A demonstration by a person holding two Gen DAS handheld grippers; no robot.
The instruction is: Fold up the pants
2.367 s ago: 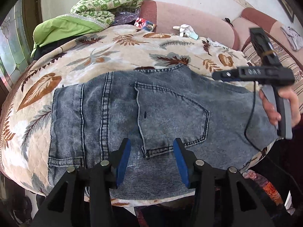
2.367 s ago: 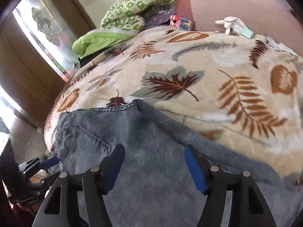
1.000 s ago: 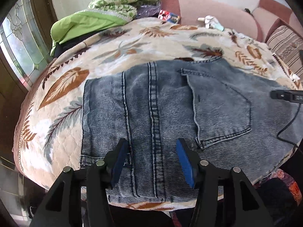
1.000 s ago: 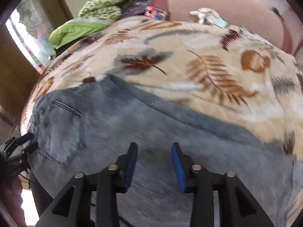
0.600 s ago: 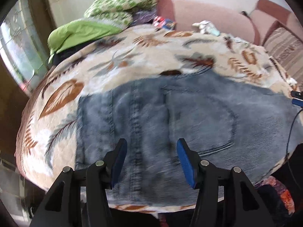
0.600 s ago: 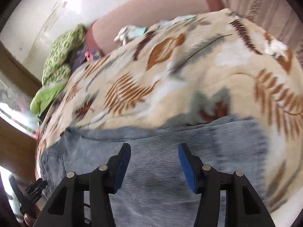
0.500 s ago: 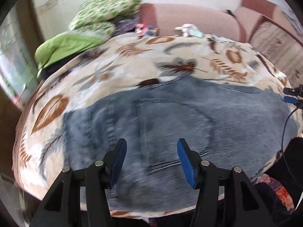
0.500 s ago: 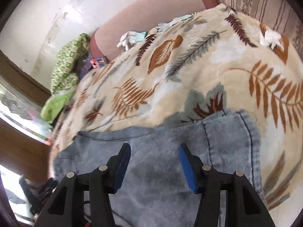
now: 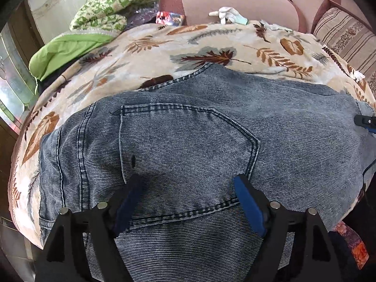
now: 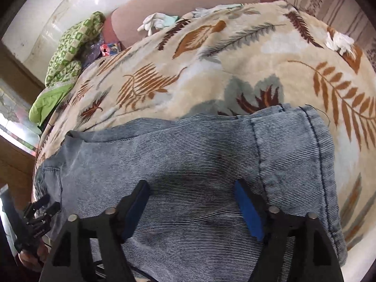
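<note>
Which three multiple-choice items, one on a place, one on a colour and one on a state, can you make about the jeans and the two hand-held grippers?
1. Where do the jeans lie?
A. on the leaf-print blanket
B. on the floor
C. on a chair

2. What colour are the pads of the left hand-held gripper?
A. red
B. blue
C. white

3. How does the right hand-held gripper stand?
A. shut on the hem
B. shut on a glove
C. open above the denim

Key: 1 A, blanket shows all around the jeans; 2 B, both pads are blue; 3 C, the jaws are apart, having just been opening, nothing pinched.
</note>
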